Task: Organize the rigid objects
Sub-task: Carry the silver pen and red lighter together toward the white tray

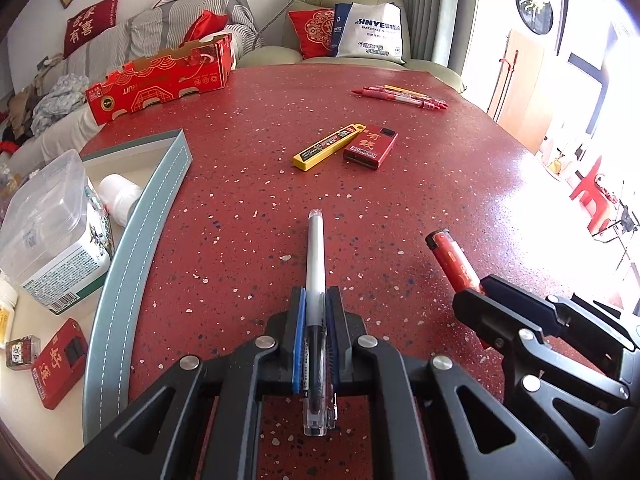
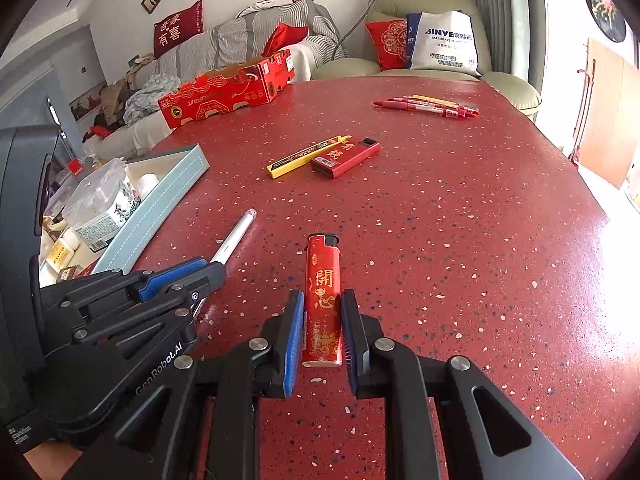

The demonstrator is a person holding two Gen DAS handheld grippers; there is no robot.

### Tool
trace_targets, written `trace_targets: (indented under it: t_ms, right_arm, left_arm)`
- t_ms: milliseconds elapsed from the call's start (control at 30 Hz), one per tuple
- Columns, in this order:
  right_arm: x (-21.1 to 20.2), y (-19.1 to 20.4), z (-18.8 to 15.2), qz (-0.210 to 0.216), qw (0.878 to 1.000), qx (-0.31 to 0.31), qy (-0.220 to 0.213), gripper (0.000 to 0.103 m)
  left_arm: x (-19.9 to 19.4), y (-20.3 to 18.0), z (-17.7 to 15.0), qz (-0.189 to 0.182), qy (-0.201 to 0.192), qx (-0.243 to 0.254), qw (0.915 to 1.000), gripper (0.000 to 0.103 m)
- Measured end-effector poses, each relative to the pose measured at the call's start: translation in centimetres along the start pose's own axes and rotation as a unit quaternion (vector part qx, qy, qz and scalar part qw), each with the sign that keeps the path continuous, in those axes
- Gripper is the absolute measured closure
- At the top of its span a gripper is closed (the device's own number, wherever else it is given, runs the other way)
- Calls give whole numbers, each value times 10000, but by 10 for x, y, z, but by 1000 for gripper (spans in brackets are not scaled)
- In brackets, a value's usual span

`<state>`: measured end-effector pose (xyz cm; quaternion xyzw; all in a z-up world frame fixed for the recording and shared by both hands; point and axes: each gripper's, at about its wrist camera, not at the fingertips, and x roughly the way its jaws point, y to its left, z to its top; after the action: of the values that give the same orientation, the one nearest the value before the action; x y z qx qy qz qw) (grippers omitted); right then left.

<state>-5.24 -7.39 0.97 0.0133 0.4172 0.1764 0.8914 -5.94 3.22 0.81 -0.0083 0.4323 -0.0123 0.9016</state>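
My left gripper (image 1: 316, 300) is shut on a white and clear pen (image 1: 315, 264) that points forward over the red speckled table (image 1: 240, 200). My right gripper (image 2: 320, 308) is shut on a red lighter (image 2: 322, 300) with gold characters, held upright between the blue pads. The right gripper and lighter (image 1: 454, 260) also show at the right of the left wrist view. The left gripper (image 2: 216, 270) and the pen (image 2: 238, 236) show at the left of the right wrist view.
A yellow blade case (image 1: 328, 146) and a red lighter (image 1: 370, 146) lie mid-table. Red pens (image 1: 400, 96) lie at the far right. A grey-blue tray (image 1: 132, 240) at the left holds boxes, a white bottle and a red lighter (image 1: 60, 362). A red carton (image 1: 160, 80) stands at the far left.
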Motion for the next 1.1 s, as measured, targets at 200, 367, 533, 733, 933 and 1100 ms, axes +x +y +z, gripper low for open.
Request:
trace_targets:
  t_ms: [200, 367, 533, 733, 933, 1100]
  right_arm:
    - [6, 0, 1, -22, 10000, -36, 49, 83]
    - [4, 0, 0, -6, 10000, -23, -42, 83]
    - [1, 1, -1, 6, 9999, -58, -144, 83]
    - [-1, 2, -2, 19, 9998, -85, -158, 83]
    - [-1, 1, -2, 38, 9998, -74, -165, 83]
    - [0, 0, -1, 48, 9999, -56, -144, 83]
  left_arm:
    - [0, -2, -1, 23, -12, 18, 10000, 93]
    - [-1, -2, -1, 22, -17, 9, 10000, 93]
    - [-2, -1, -2, -6, -30, -39, 10000, 93]
    - [-3, 2, -2, -40, -46, -90, 9999, 93]
    - [-3, 2, -2, -32, -47, -82, 10000, 93]
    - [-3, 1, -2, -16, -49, -47, 10000, 93]
